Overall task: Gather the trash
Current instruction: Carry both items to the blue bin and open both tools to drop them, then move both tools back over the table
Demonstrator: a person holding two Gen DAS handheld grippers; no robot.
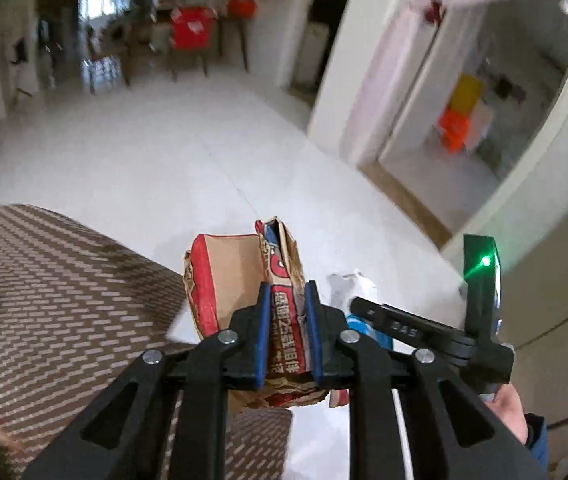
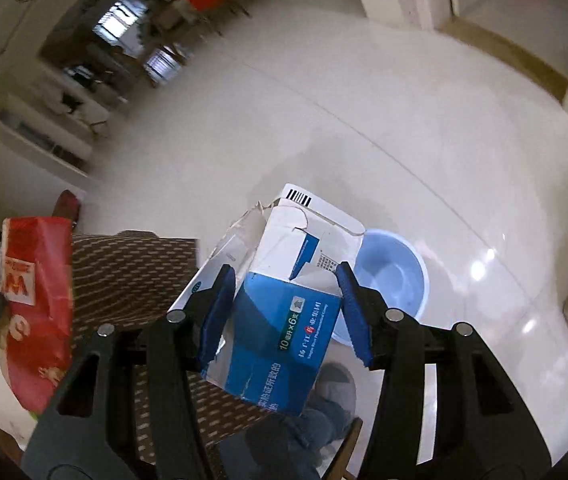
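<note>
My left gripper (image 1: 288,292) is shut on a crumpled brown and red paper bag (image 1: 227,276), held in the air beyond the edge of a table with a brown patterned cloth (image 1: 63,288). The same bag shows at the left of the right wrist view (image 2: 35,312). My right gripper (image 2: 284,276) is shut on a torn blue and white cardboard box (image 2: 284,312), held above the floor. A light blue plastic bin (image 2: 392,276) stands on the white floor just beyond and below the box. The right gripper's body shows in the left wrist view (image 1: 444,332).
The white tiled floor (image 1: 203,152) stretches ahead. A table and chairs with red bags (image 1: 191,32) stand at the far end. A doorway (image 1: 464,120) opens on the right. A person's slippered foot (image 2: 336,376) shows under the box.
</note>
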